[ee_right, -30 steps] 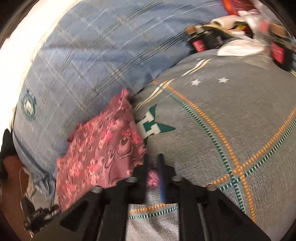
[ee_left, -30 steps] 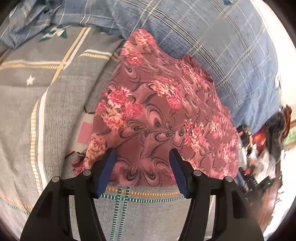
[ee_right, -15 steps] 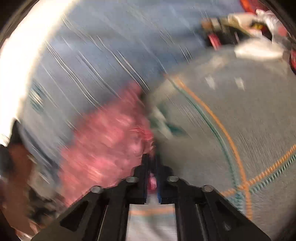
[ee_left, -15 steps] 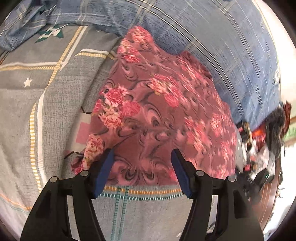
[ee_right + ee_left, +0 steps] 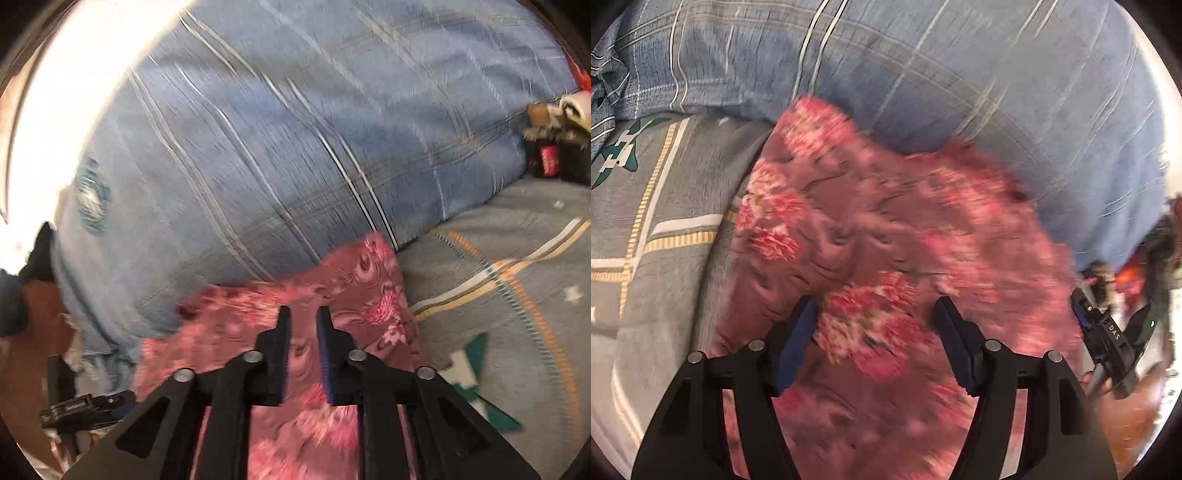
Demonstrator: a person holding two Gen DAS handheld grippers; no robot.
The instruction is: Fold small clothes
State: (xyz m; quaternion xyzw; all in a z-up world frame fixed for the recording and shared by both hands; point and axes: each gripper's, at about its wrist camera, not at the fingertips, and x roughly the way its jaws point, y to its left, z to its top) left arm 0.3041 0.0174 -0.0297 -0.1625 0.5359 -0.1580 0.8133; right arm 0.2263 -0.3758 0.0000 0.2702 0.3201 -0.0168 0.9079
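Hovering over a floral garment (image 5: 886,236) spread on the bed, both tongs empty between folds.

The left gripper (image 5: 875,343) stands wide apart above the cloth's near part, nothing between its blue pads (image 5: 796,343); the right gripper (image 5: 303,350) shows a narrow gap with the print visible through it, so it seems to hold nothing, though blur makes that less sure; the garment lies flat on the grey patterned bedspread (image 5: 657,229), its far edge touching the blue plaid pillow (image 5: 923,74); the step in hand looks like picking grip points for a fold; the next move likely calls for each tong to pinch an edge or corner of the thin fabric and carry it across evenly, without dragging the whole piece.
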